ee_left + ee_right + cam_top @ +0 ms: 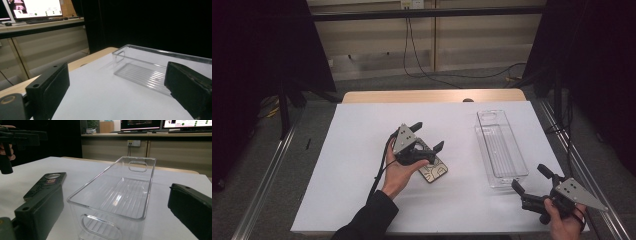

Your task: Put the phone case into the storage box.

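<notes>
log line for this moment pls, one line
left hand-held gripper: open, empty, above phone | right hand-held gripper: open, empty, near clear bin | bin: empty | phone: flat on white sheet

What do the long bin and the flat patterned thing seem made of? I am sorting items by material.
The bin looks like clear, glossy hard plastic: you see the table through it, with ribbed floor and moulded handle holes. The flat patterned thing has a dark matte face with pale line art, possibly a phone case; material unclear.
</notes>
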`<state>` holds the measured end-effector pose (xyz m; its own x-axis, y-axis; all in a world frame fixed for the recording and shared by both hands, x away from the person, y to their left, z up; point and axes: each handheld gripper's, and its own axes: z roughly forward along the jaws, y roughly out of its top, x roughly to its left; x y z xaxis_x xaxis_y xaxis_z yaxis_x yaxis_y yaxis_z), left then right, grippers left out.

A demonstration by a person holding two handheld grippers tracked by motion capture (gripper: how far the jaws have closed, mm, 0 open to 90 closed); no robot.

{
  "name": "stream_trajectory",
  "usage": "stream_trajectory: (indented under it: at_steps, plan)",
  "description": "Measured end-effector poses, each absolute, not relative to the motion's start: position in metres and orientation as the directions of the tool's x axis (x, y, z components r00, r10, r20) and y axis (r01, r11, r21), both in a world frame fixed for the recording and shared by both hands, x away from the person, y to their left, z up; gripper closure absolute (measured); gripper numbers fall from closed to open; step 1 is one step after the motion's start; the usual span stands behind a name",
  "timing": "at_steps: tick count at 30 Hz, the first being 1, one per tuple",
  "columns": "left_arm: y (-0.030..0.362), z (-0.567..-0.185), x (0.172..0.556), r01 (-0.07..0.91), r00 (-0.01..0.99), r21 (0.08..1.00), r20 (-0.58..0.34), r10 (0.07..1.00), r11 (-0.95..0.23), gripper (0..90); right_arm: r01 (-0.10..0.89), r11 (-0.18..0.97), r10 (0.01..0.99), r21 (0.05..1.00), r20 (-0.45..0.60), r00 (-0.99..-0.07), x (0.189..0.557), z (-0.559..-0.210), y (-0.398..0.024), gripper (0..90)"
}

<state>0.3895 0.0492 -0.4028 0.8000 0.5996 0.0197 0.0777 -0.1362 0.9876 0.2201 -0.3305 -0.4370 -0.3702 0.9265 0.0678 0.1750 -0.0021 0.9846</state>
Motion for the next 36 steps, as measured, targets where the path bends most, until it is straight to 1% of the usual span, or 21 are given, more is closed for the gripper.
stream_trajectory:
  at_steps: [2, 5, 6, 8, 9, 11, 13, 14, 15, 17, 18, 19, 20, 21, 23, 24, 25, 27, 28, 32, 36]
  plan:
    - [0.0491, -0.404, 0.3893, 0.082, 0.811, 0.988, 0.012, 0.585, -0.134, 12.1, 0.178, 0.001, 0.927, 0.984, 0.066, -0.37, 0.2202, -0.4374, -0.3305, 0.0]
    - [0.0486, -0.405, 0.3873, 0.081, 0.811, 0.983, 0.031, 0.584, -0.165, 12.6, 0.178, -0.003, 0.926, 0.984, 0.07, -0.37, 0.2202, -0.4375, -0.3302, 0.0]
    - [0.0489, -0.4043, 0.3868, 0.079, 0.815, 0.985, 0.025, 0.579, -0.154, 15.4, 0.177, 0.001, 0.925, 0.984, 0.066, -0.373, 0.2203, -0.4375, -0.3303, 0.0]
    - [0.0497, -0.403, 0.3864, 0.086, 0.826, 0.986, 0.011, 0.564, -0.146, 23.8, 0.179, -0.002, 0.925, 0.984, 0.069, -0.373, 0.2201, -0.4375, -0.3299, 0.0]
    - [0.0499, -0.4027, 0.3856, 0.079, 0.828, 0.984, 0.023, 0.56, -0.157, 32.8, 0.175, 0.004, 0.924, 0.985, 0.063, -0.377, 0.2195, -0.4372, -0.33, 0.0]
    - [0.0509, -0.403, 0.3856, 0.083, 0.831, 0.981, 0.029, 0.555, -0.176, 34.5, 0.176, 0.002, 0.924, 0.984, 0.065, -0.378, 0.2192, -0.4371, -0.33, 0.0]
    - [0.0512, -0.4037, 0.3863, 0.095, 0.835, 0.981, 0.015, 0.549, -0.17, 41.0, 0.176, 0.0, 0.924, 0.984, 0.067, -0.375, 0.2191, -0.4369, -0.3301, 0.0]
    - [0.0518, -0.4036, 0.3868, 0.094, 0.835, 0.98, 0.019, 0.55, -0.177, 42.8, 0.175, 0.002, 0.924, 0.984, 0.065, -0.376, 0.2193, -0.437, -0.3301, 0.0]
    - [0.0517, -0.4039, 0.3869, 0.101, 0.842, 0.98, 0.009, 0.54, -0.173, 53.6, 0.175, 0.001, 0.924, 0.985, 0.066, -0.376, 0.2193, -0.437, -0.3301, 0.0]
    - [0.0517, -0.4041, 0.3871, 0.096, 0.843, 0.979, 0.017, 0.537, -0.181, 54.9, 0.175, 0.001, 0.925, 0.985, 0.066, -0.375, 0.2194, -0.4371, -0.3302, 0.0]
    - [0.0519, -0.4042, 0.3874, 0.093, 0.85, 0.979, 0.019, 0.527, -0.184, 65.4, 0.176, 0.0, 0.925, 0.984, 0.067, -0.375, 0.2194, -0.4371, -0.3302, 0.0]
    - [0.0523, -0.4042, 0.3876, 0.094, 0.853, 0.978, 0.017, 0.522, -0.187, 65.4, 0.177, -0.001, 0.924, 0.984, 0.068, -0.375, 0.2193, -0.4371, -0.3302, 0.0]
    - [0.0521, -0.4042, 0.3874, 0.097, 0.855, 0.978, 0.013, 0.518, -0.185, 72.4, 0.176, 0.002, 0.923, 0.984, 0.066, -0.378, 0.2192, -0.4371, -0.33, 0.0]
    - [0.0522, -0.404, 0.3874, 0.094, 0.86, 0.977, 0.017, 0.51, -0.192, 72.4, 0.176, 0.002, 0.923, 0.984, 0.066, -0.378, 0.2192, -0.4371, -0.33, 0.0]
    - [0.0524, -0.404, 0.3873, 0.101, 0.86, 0.976, 0.012, 0.51, -0.194, 79.1, 0.177, -0.001, 0.923, 0.984, 0.069, -0.379, 0.2194, -0.4373, -0.3299, 0.0]
    - [0.052, -0.4044, 0.3876, 0.11, 0.869, 0.975, 0.001, 0.495, -0.195, 83.9, 0.176, -0.001, 0.923, 0.984, 0.069, -0.378, 0.2193, -0.4371, -0.3298, 0.0]
    - [0.052, -0.4044, 0.3878, 0.109, 0.871, 0.972, 0.007, 0.491, -0.207, 83.9, 0.176, -0.001, 0.923, 0.984, 0.069, -0.378, 0.2193, -0.4371, -0.3298, 0.0]
    - [0.0521, -0.4052, 0.3886, 0.121, 0.877, 0.97, -0.005, 0.48, -0.21, 88.5, 0.176, -0.001, 0.923, 0.984, 0.069, -0.378, 0.2191, -0.4371, -0.3301, 0.0]
    - [0.0523, -0.4054, 0.3887, 0.124, 0.871, 0.967, 0.0, 0.492, -0.221, 90.0, 0.177, -0.002, 0.924, 0.984, 0.07, -0.377, 0.2192, -0.4371, -0.3301, 0.0]
    - [0.0521, -0.4072, 0.3914, 0.179, 0.866, 0.95, -0.028, 0.499, -0.257, 90.0, 0.177, -0.001, 0.925, 0.984, 0.068, -0.374, 0.2193, -0.4373, -0.3305, 0.0]
    - [0.0484, -0.4049, 0.3925, 0.197, 0.875, 0.934, -0.031, 0.482, -0.297, 90.0, 0.177, 0.0, 0.926, 0.984, 0.067, -0.371, 0.2197, -0.4373, -0.3304, 0.0]
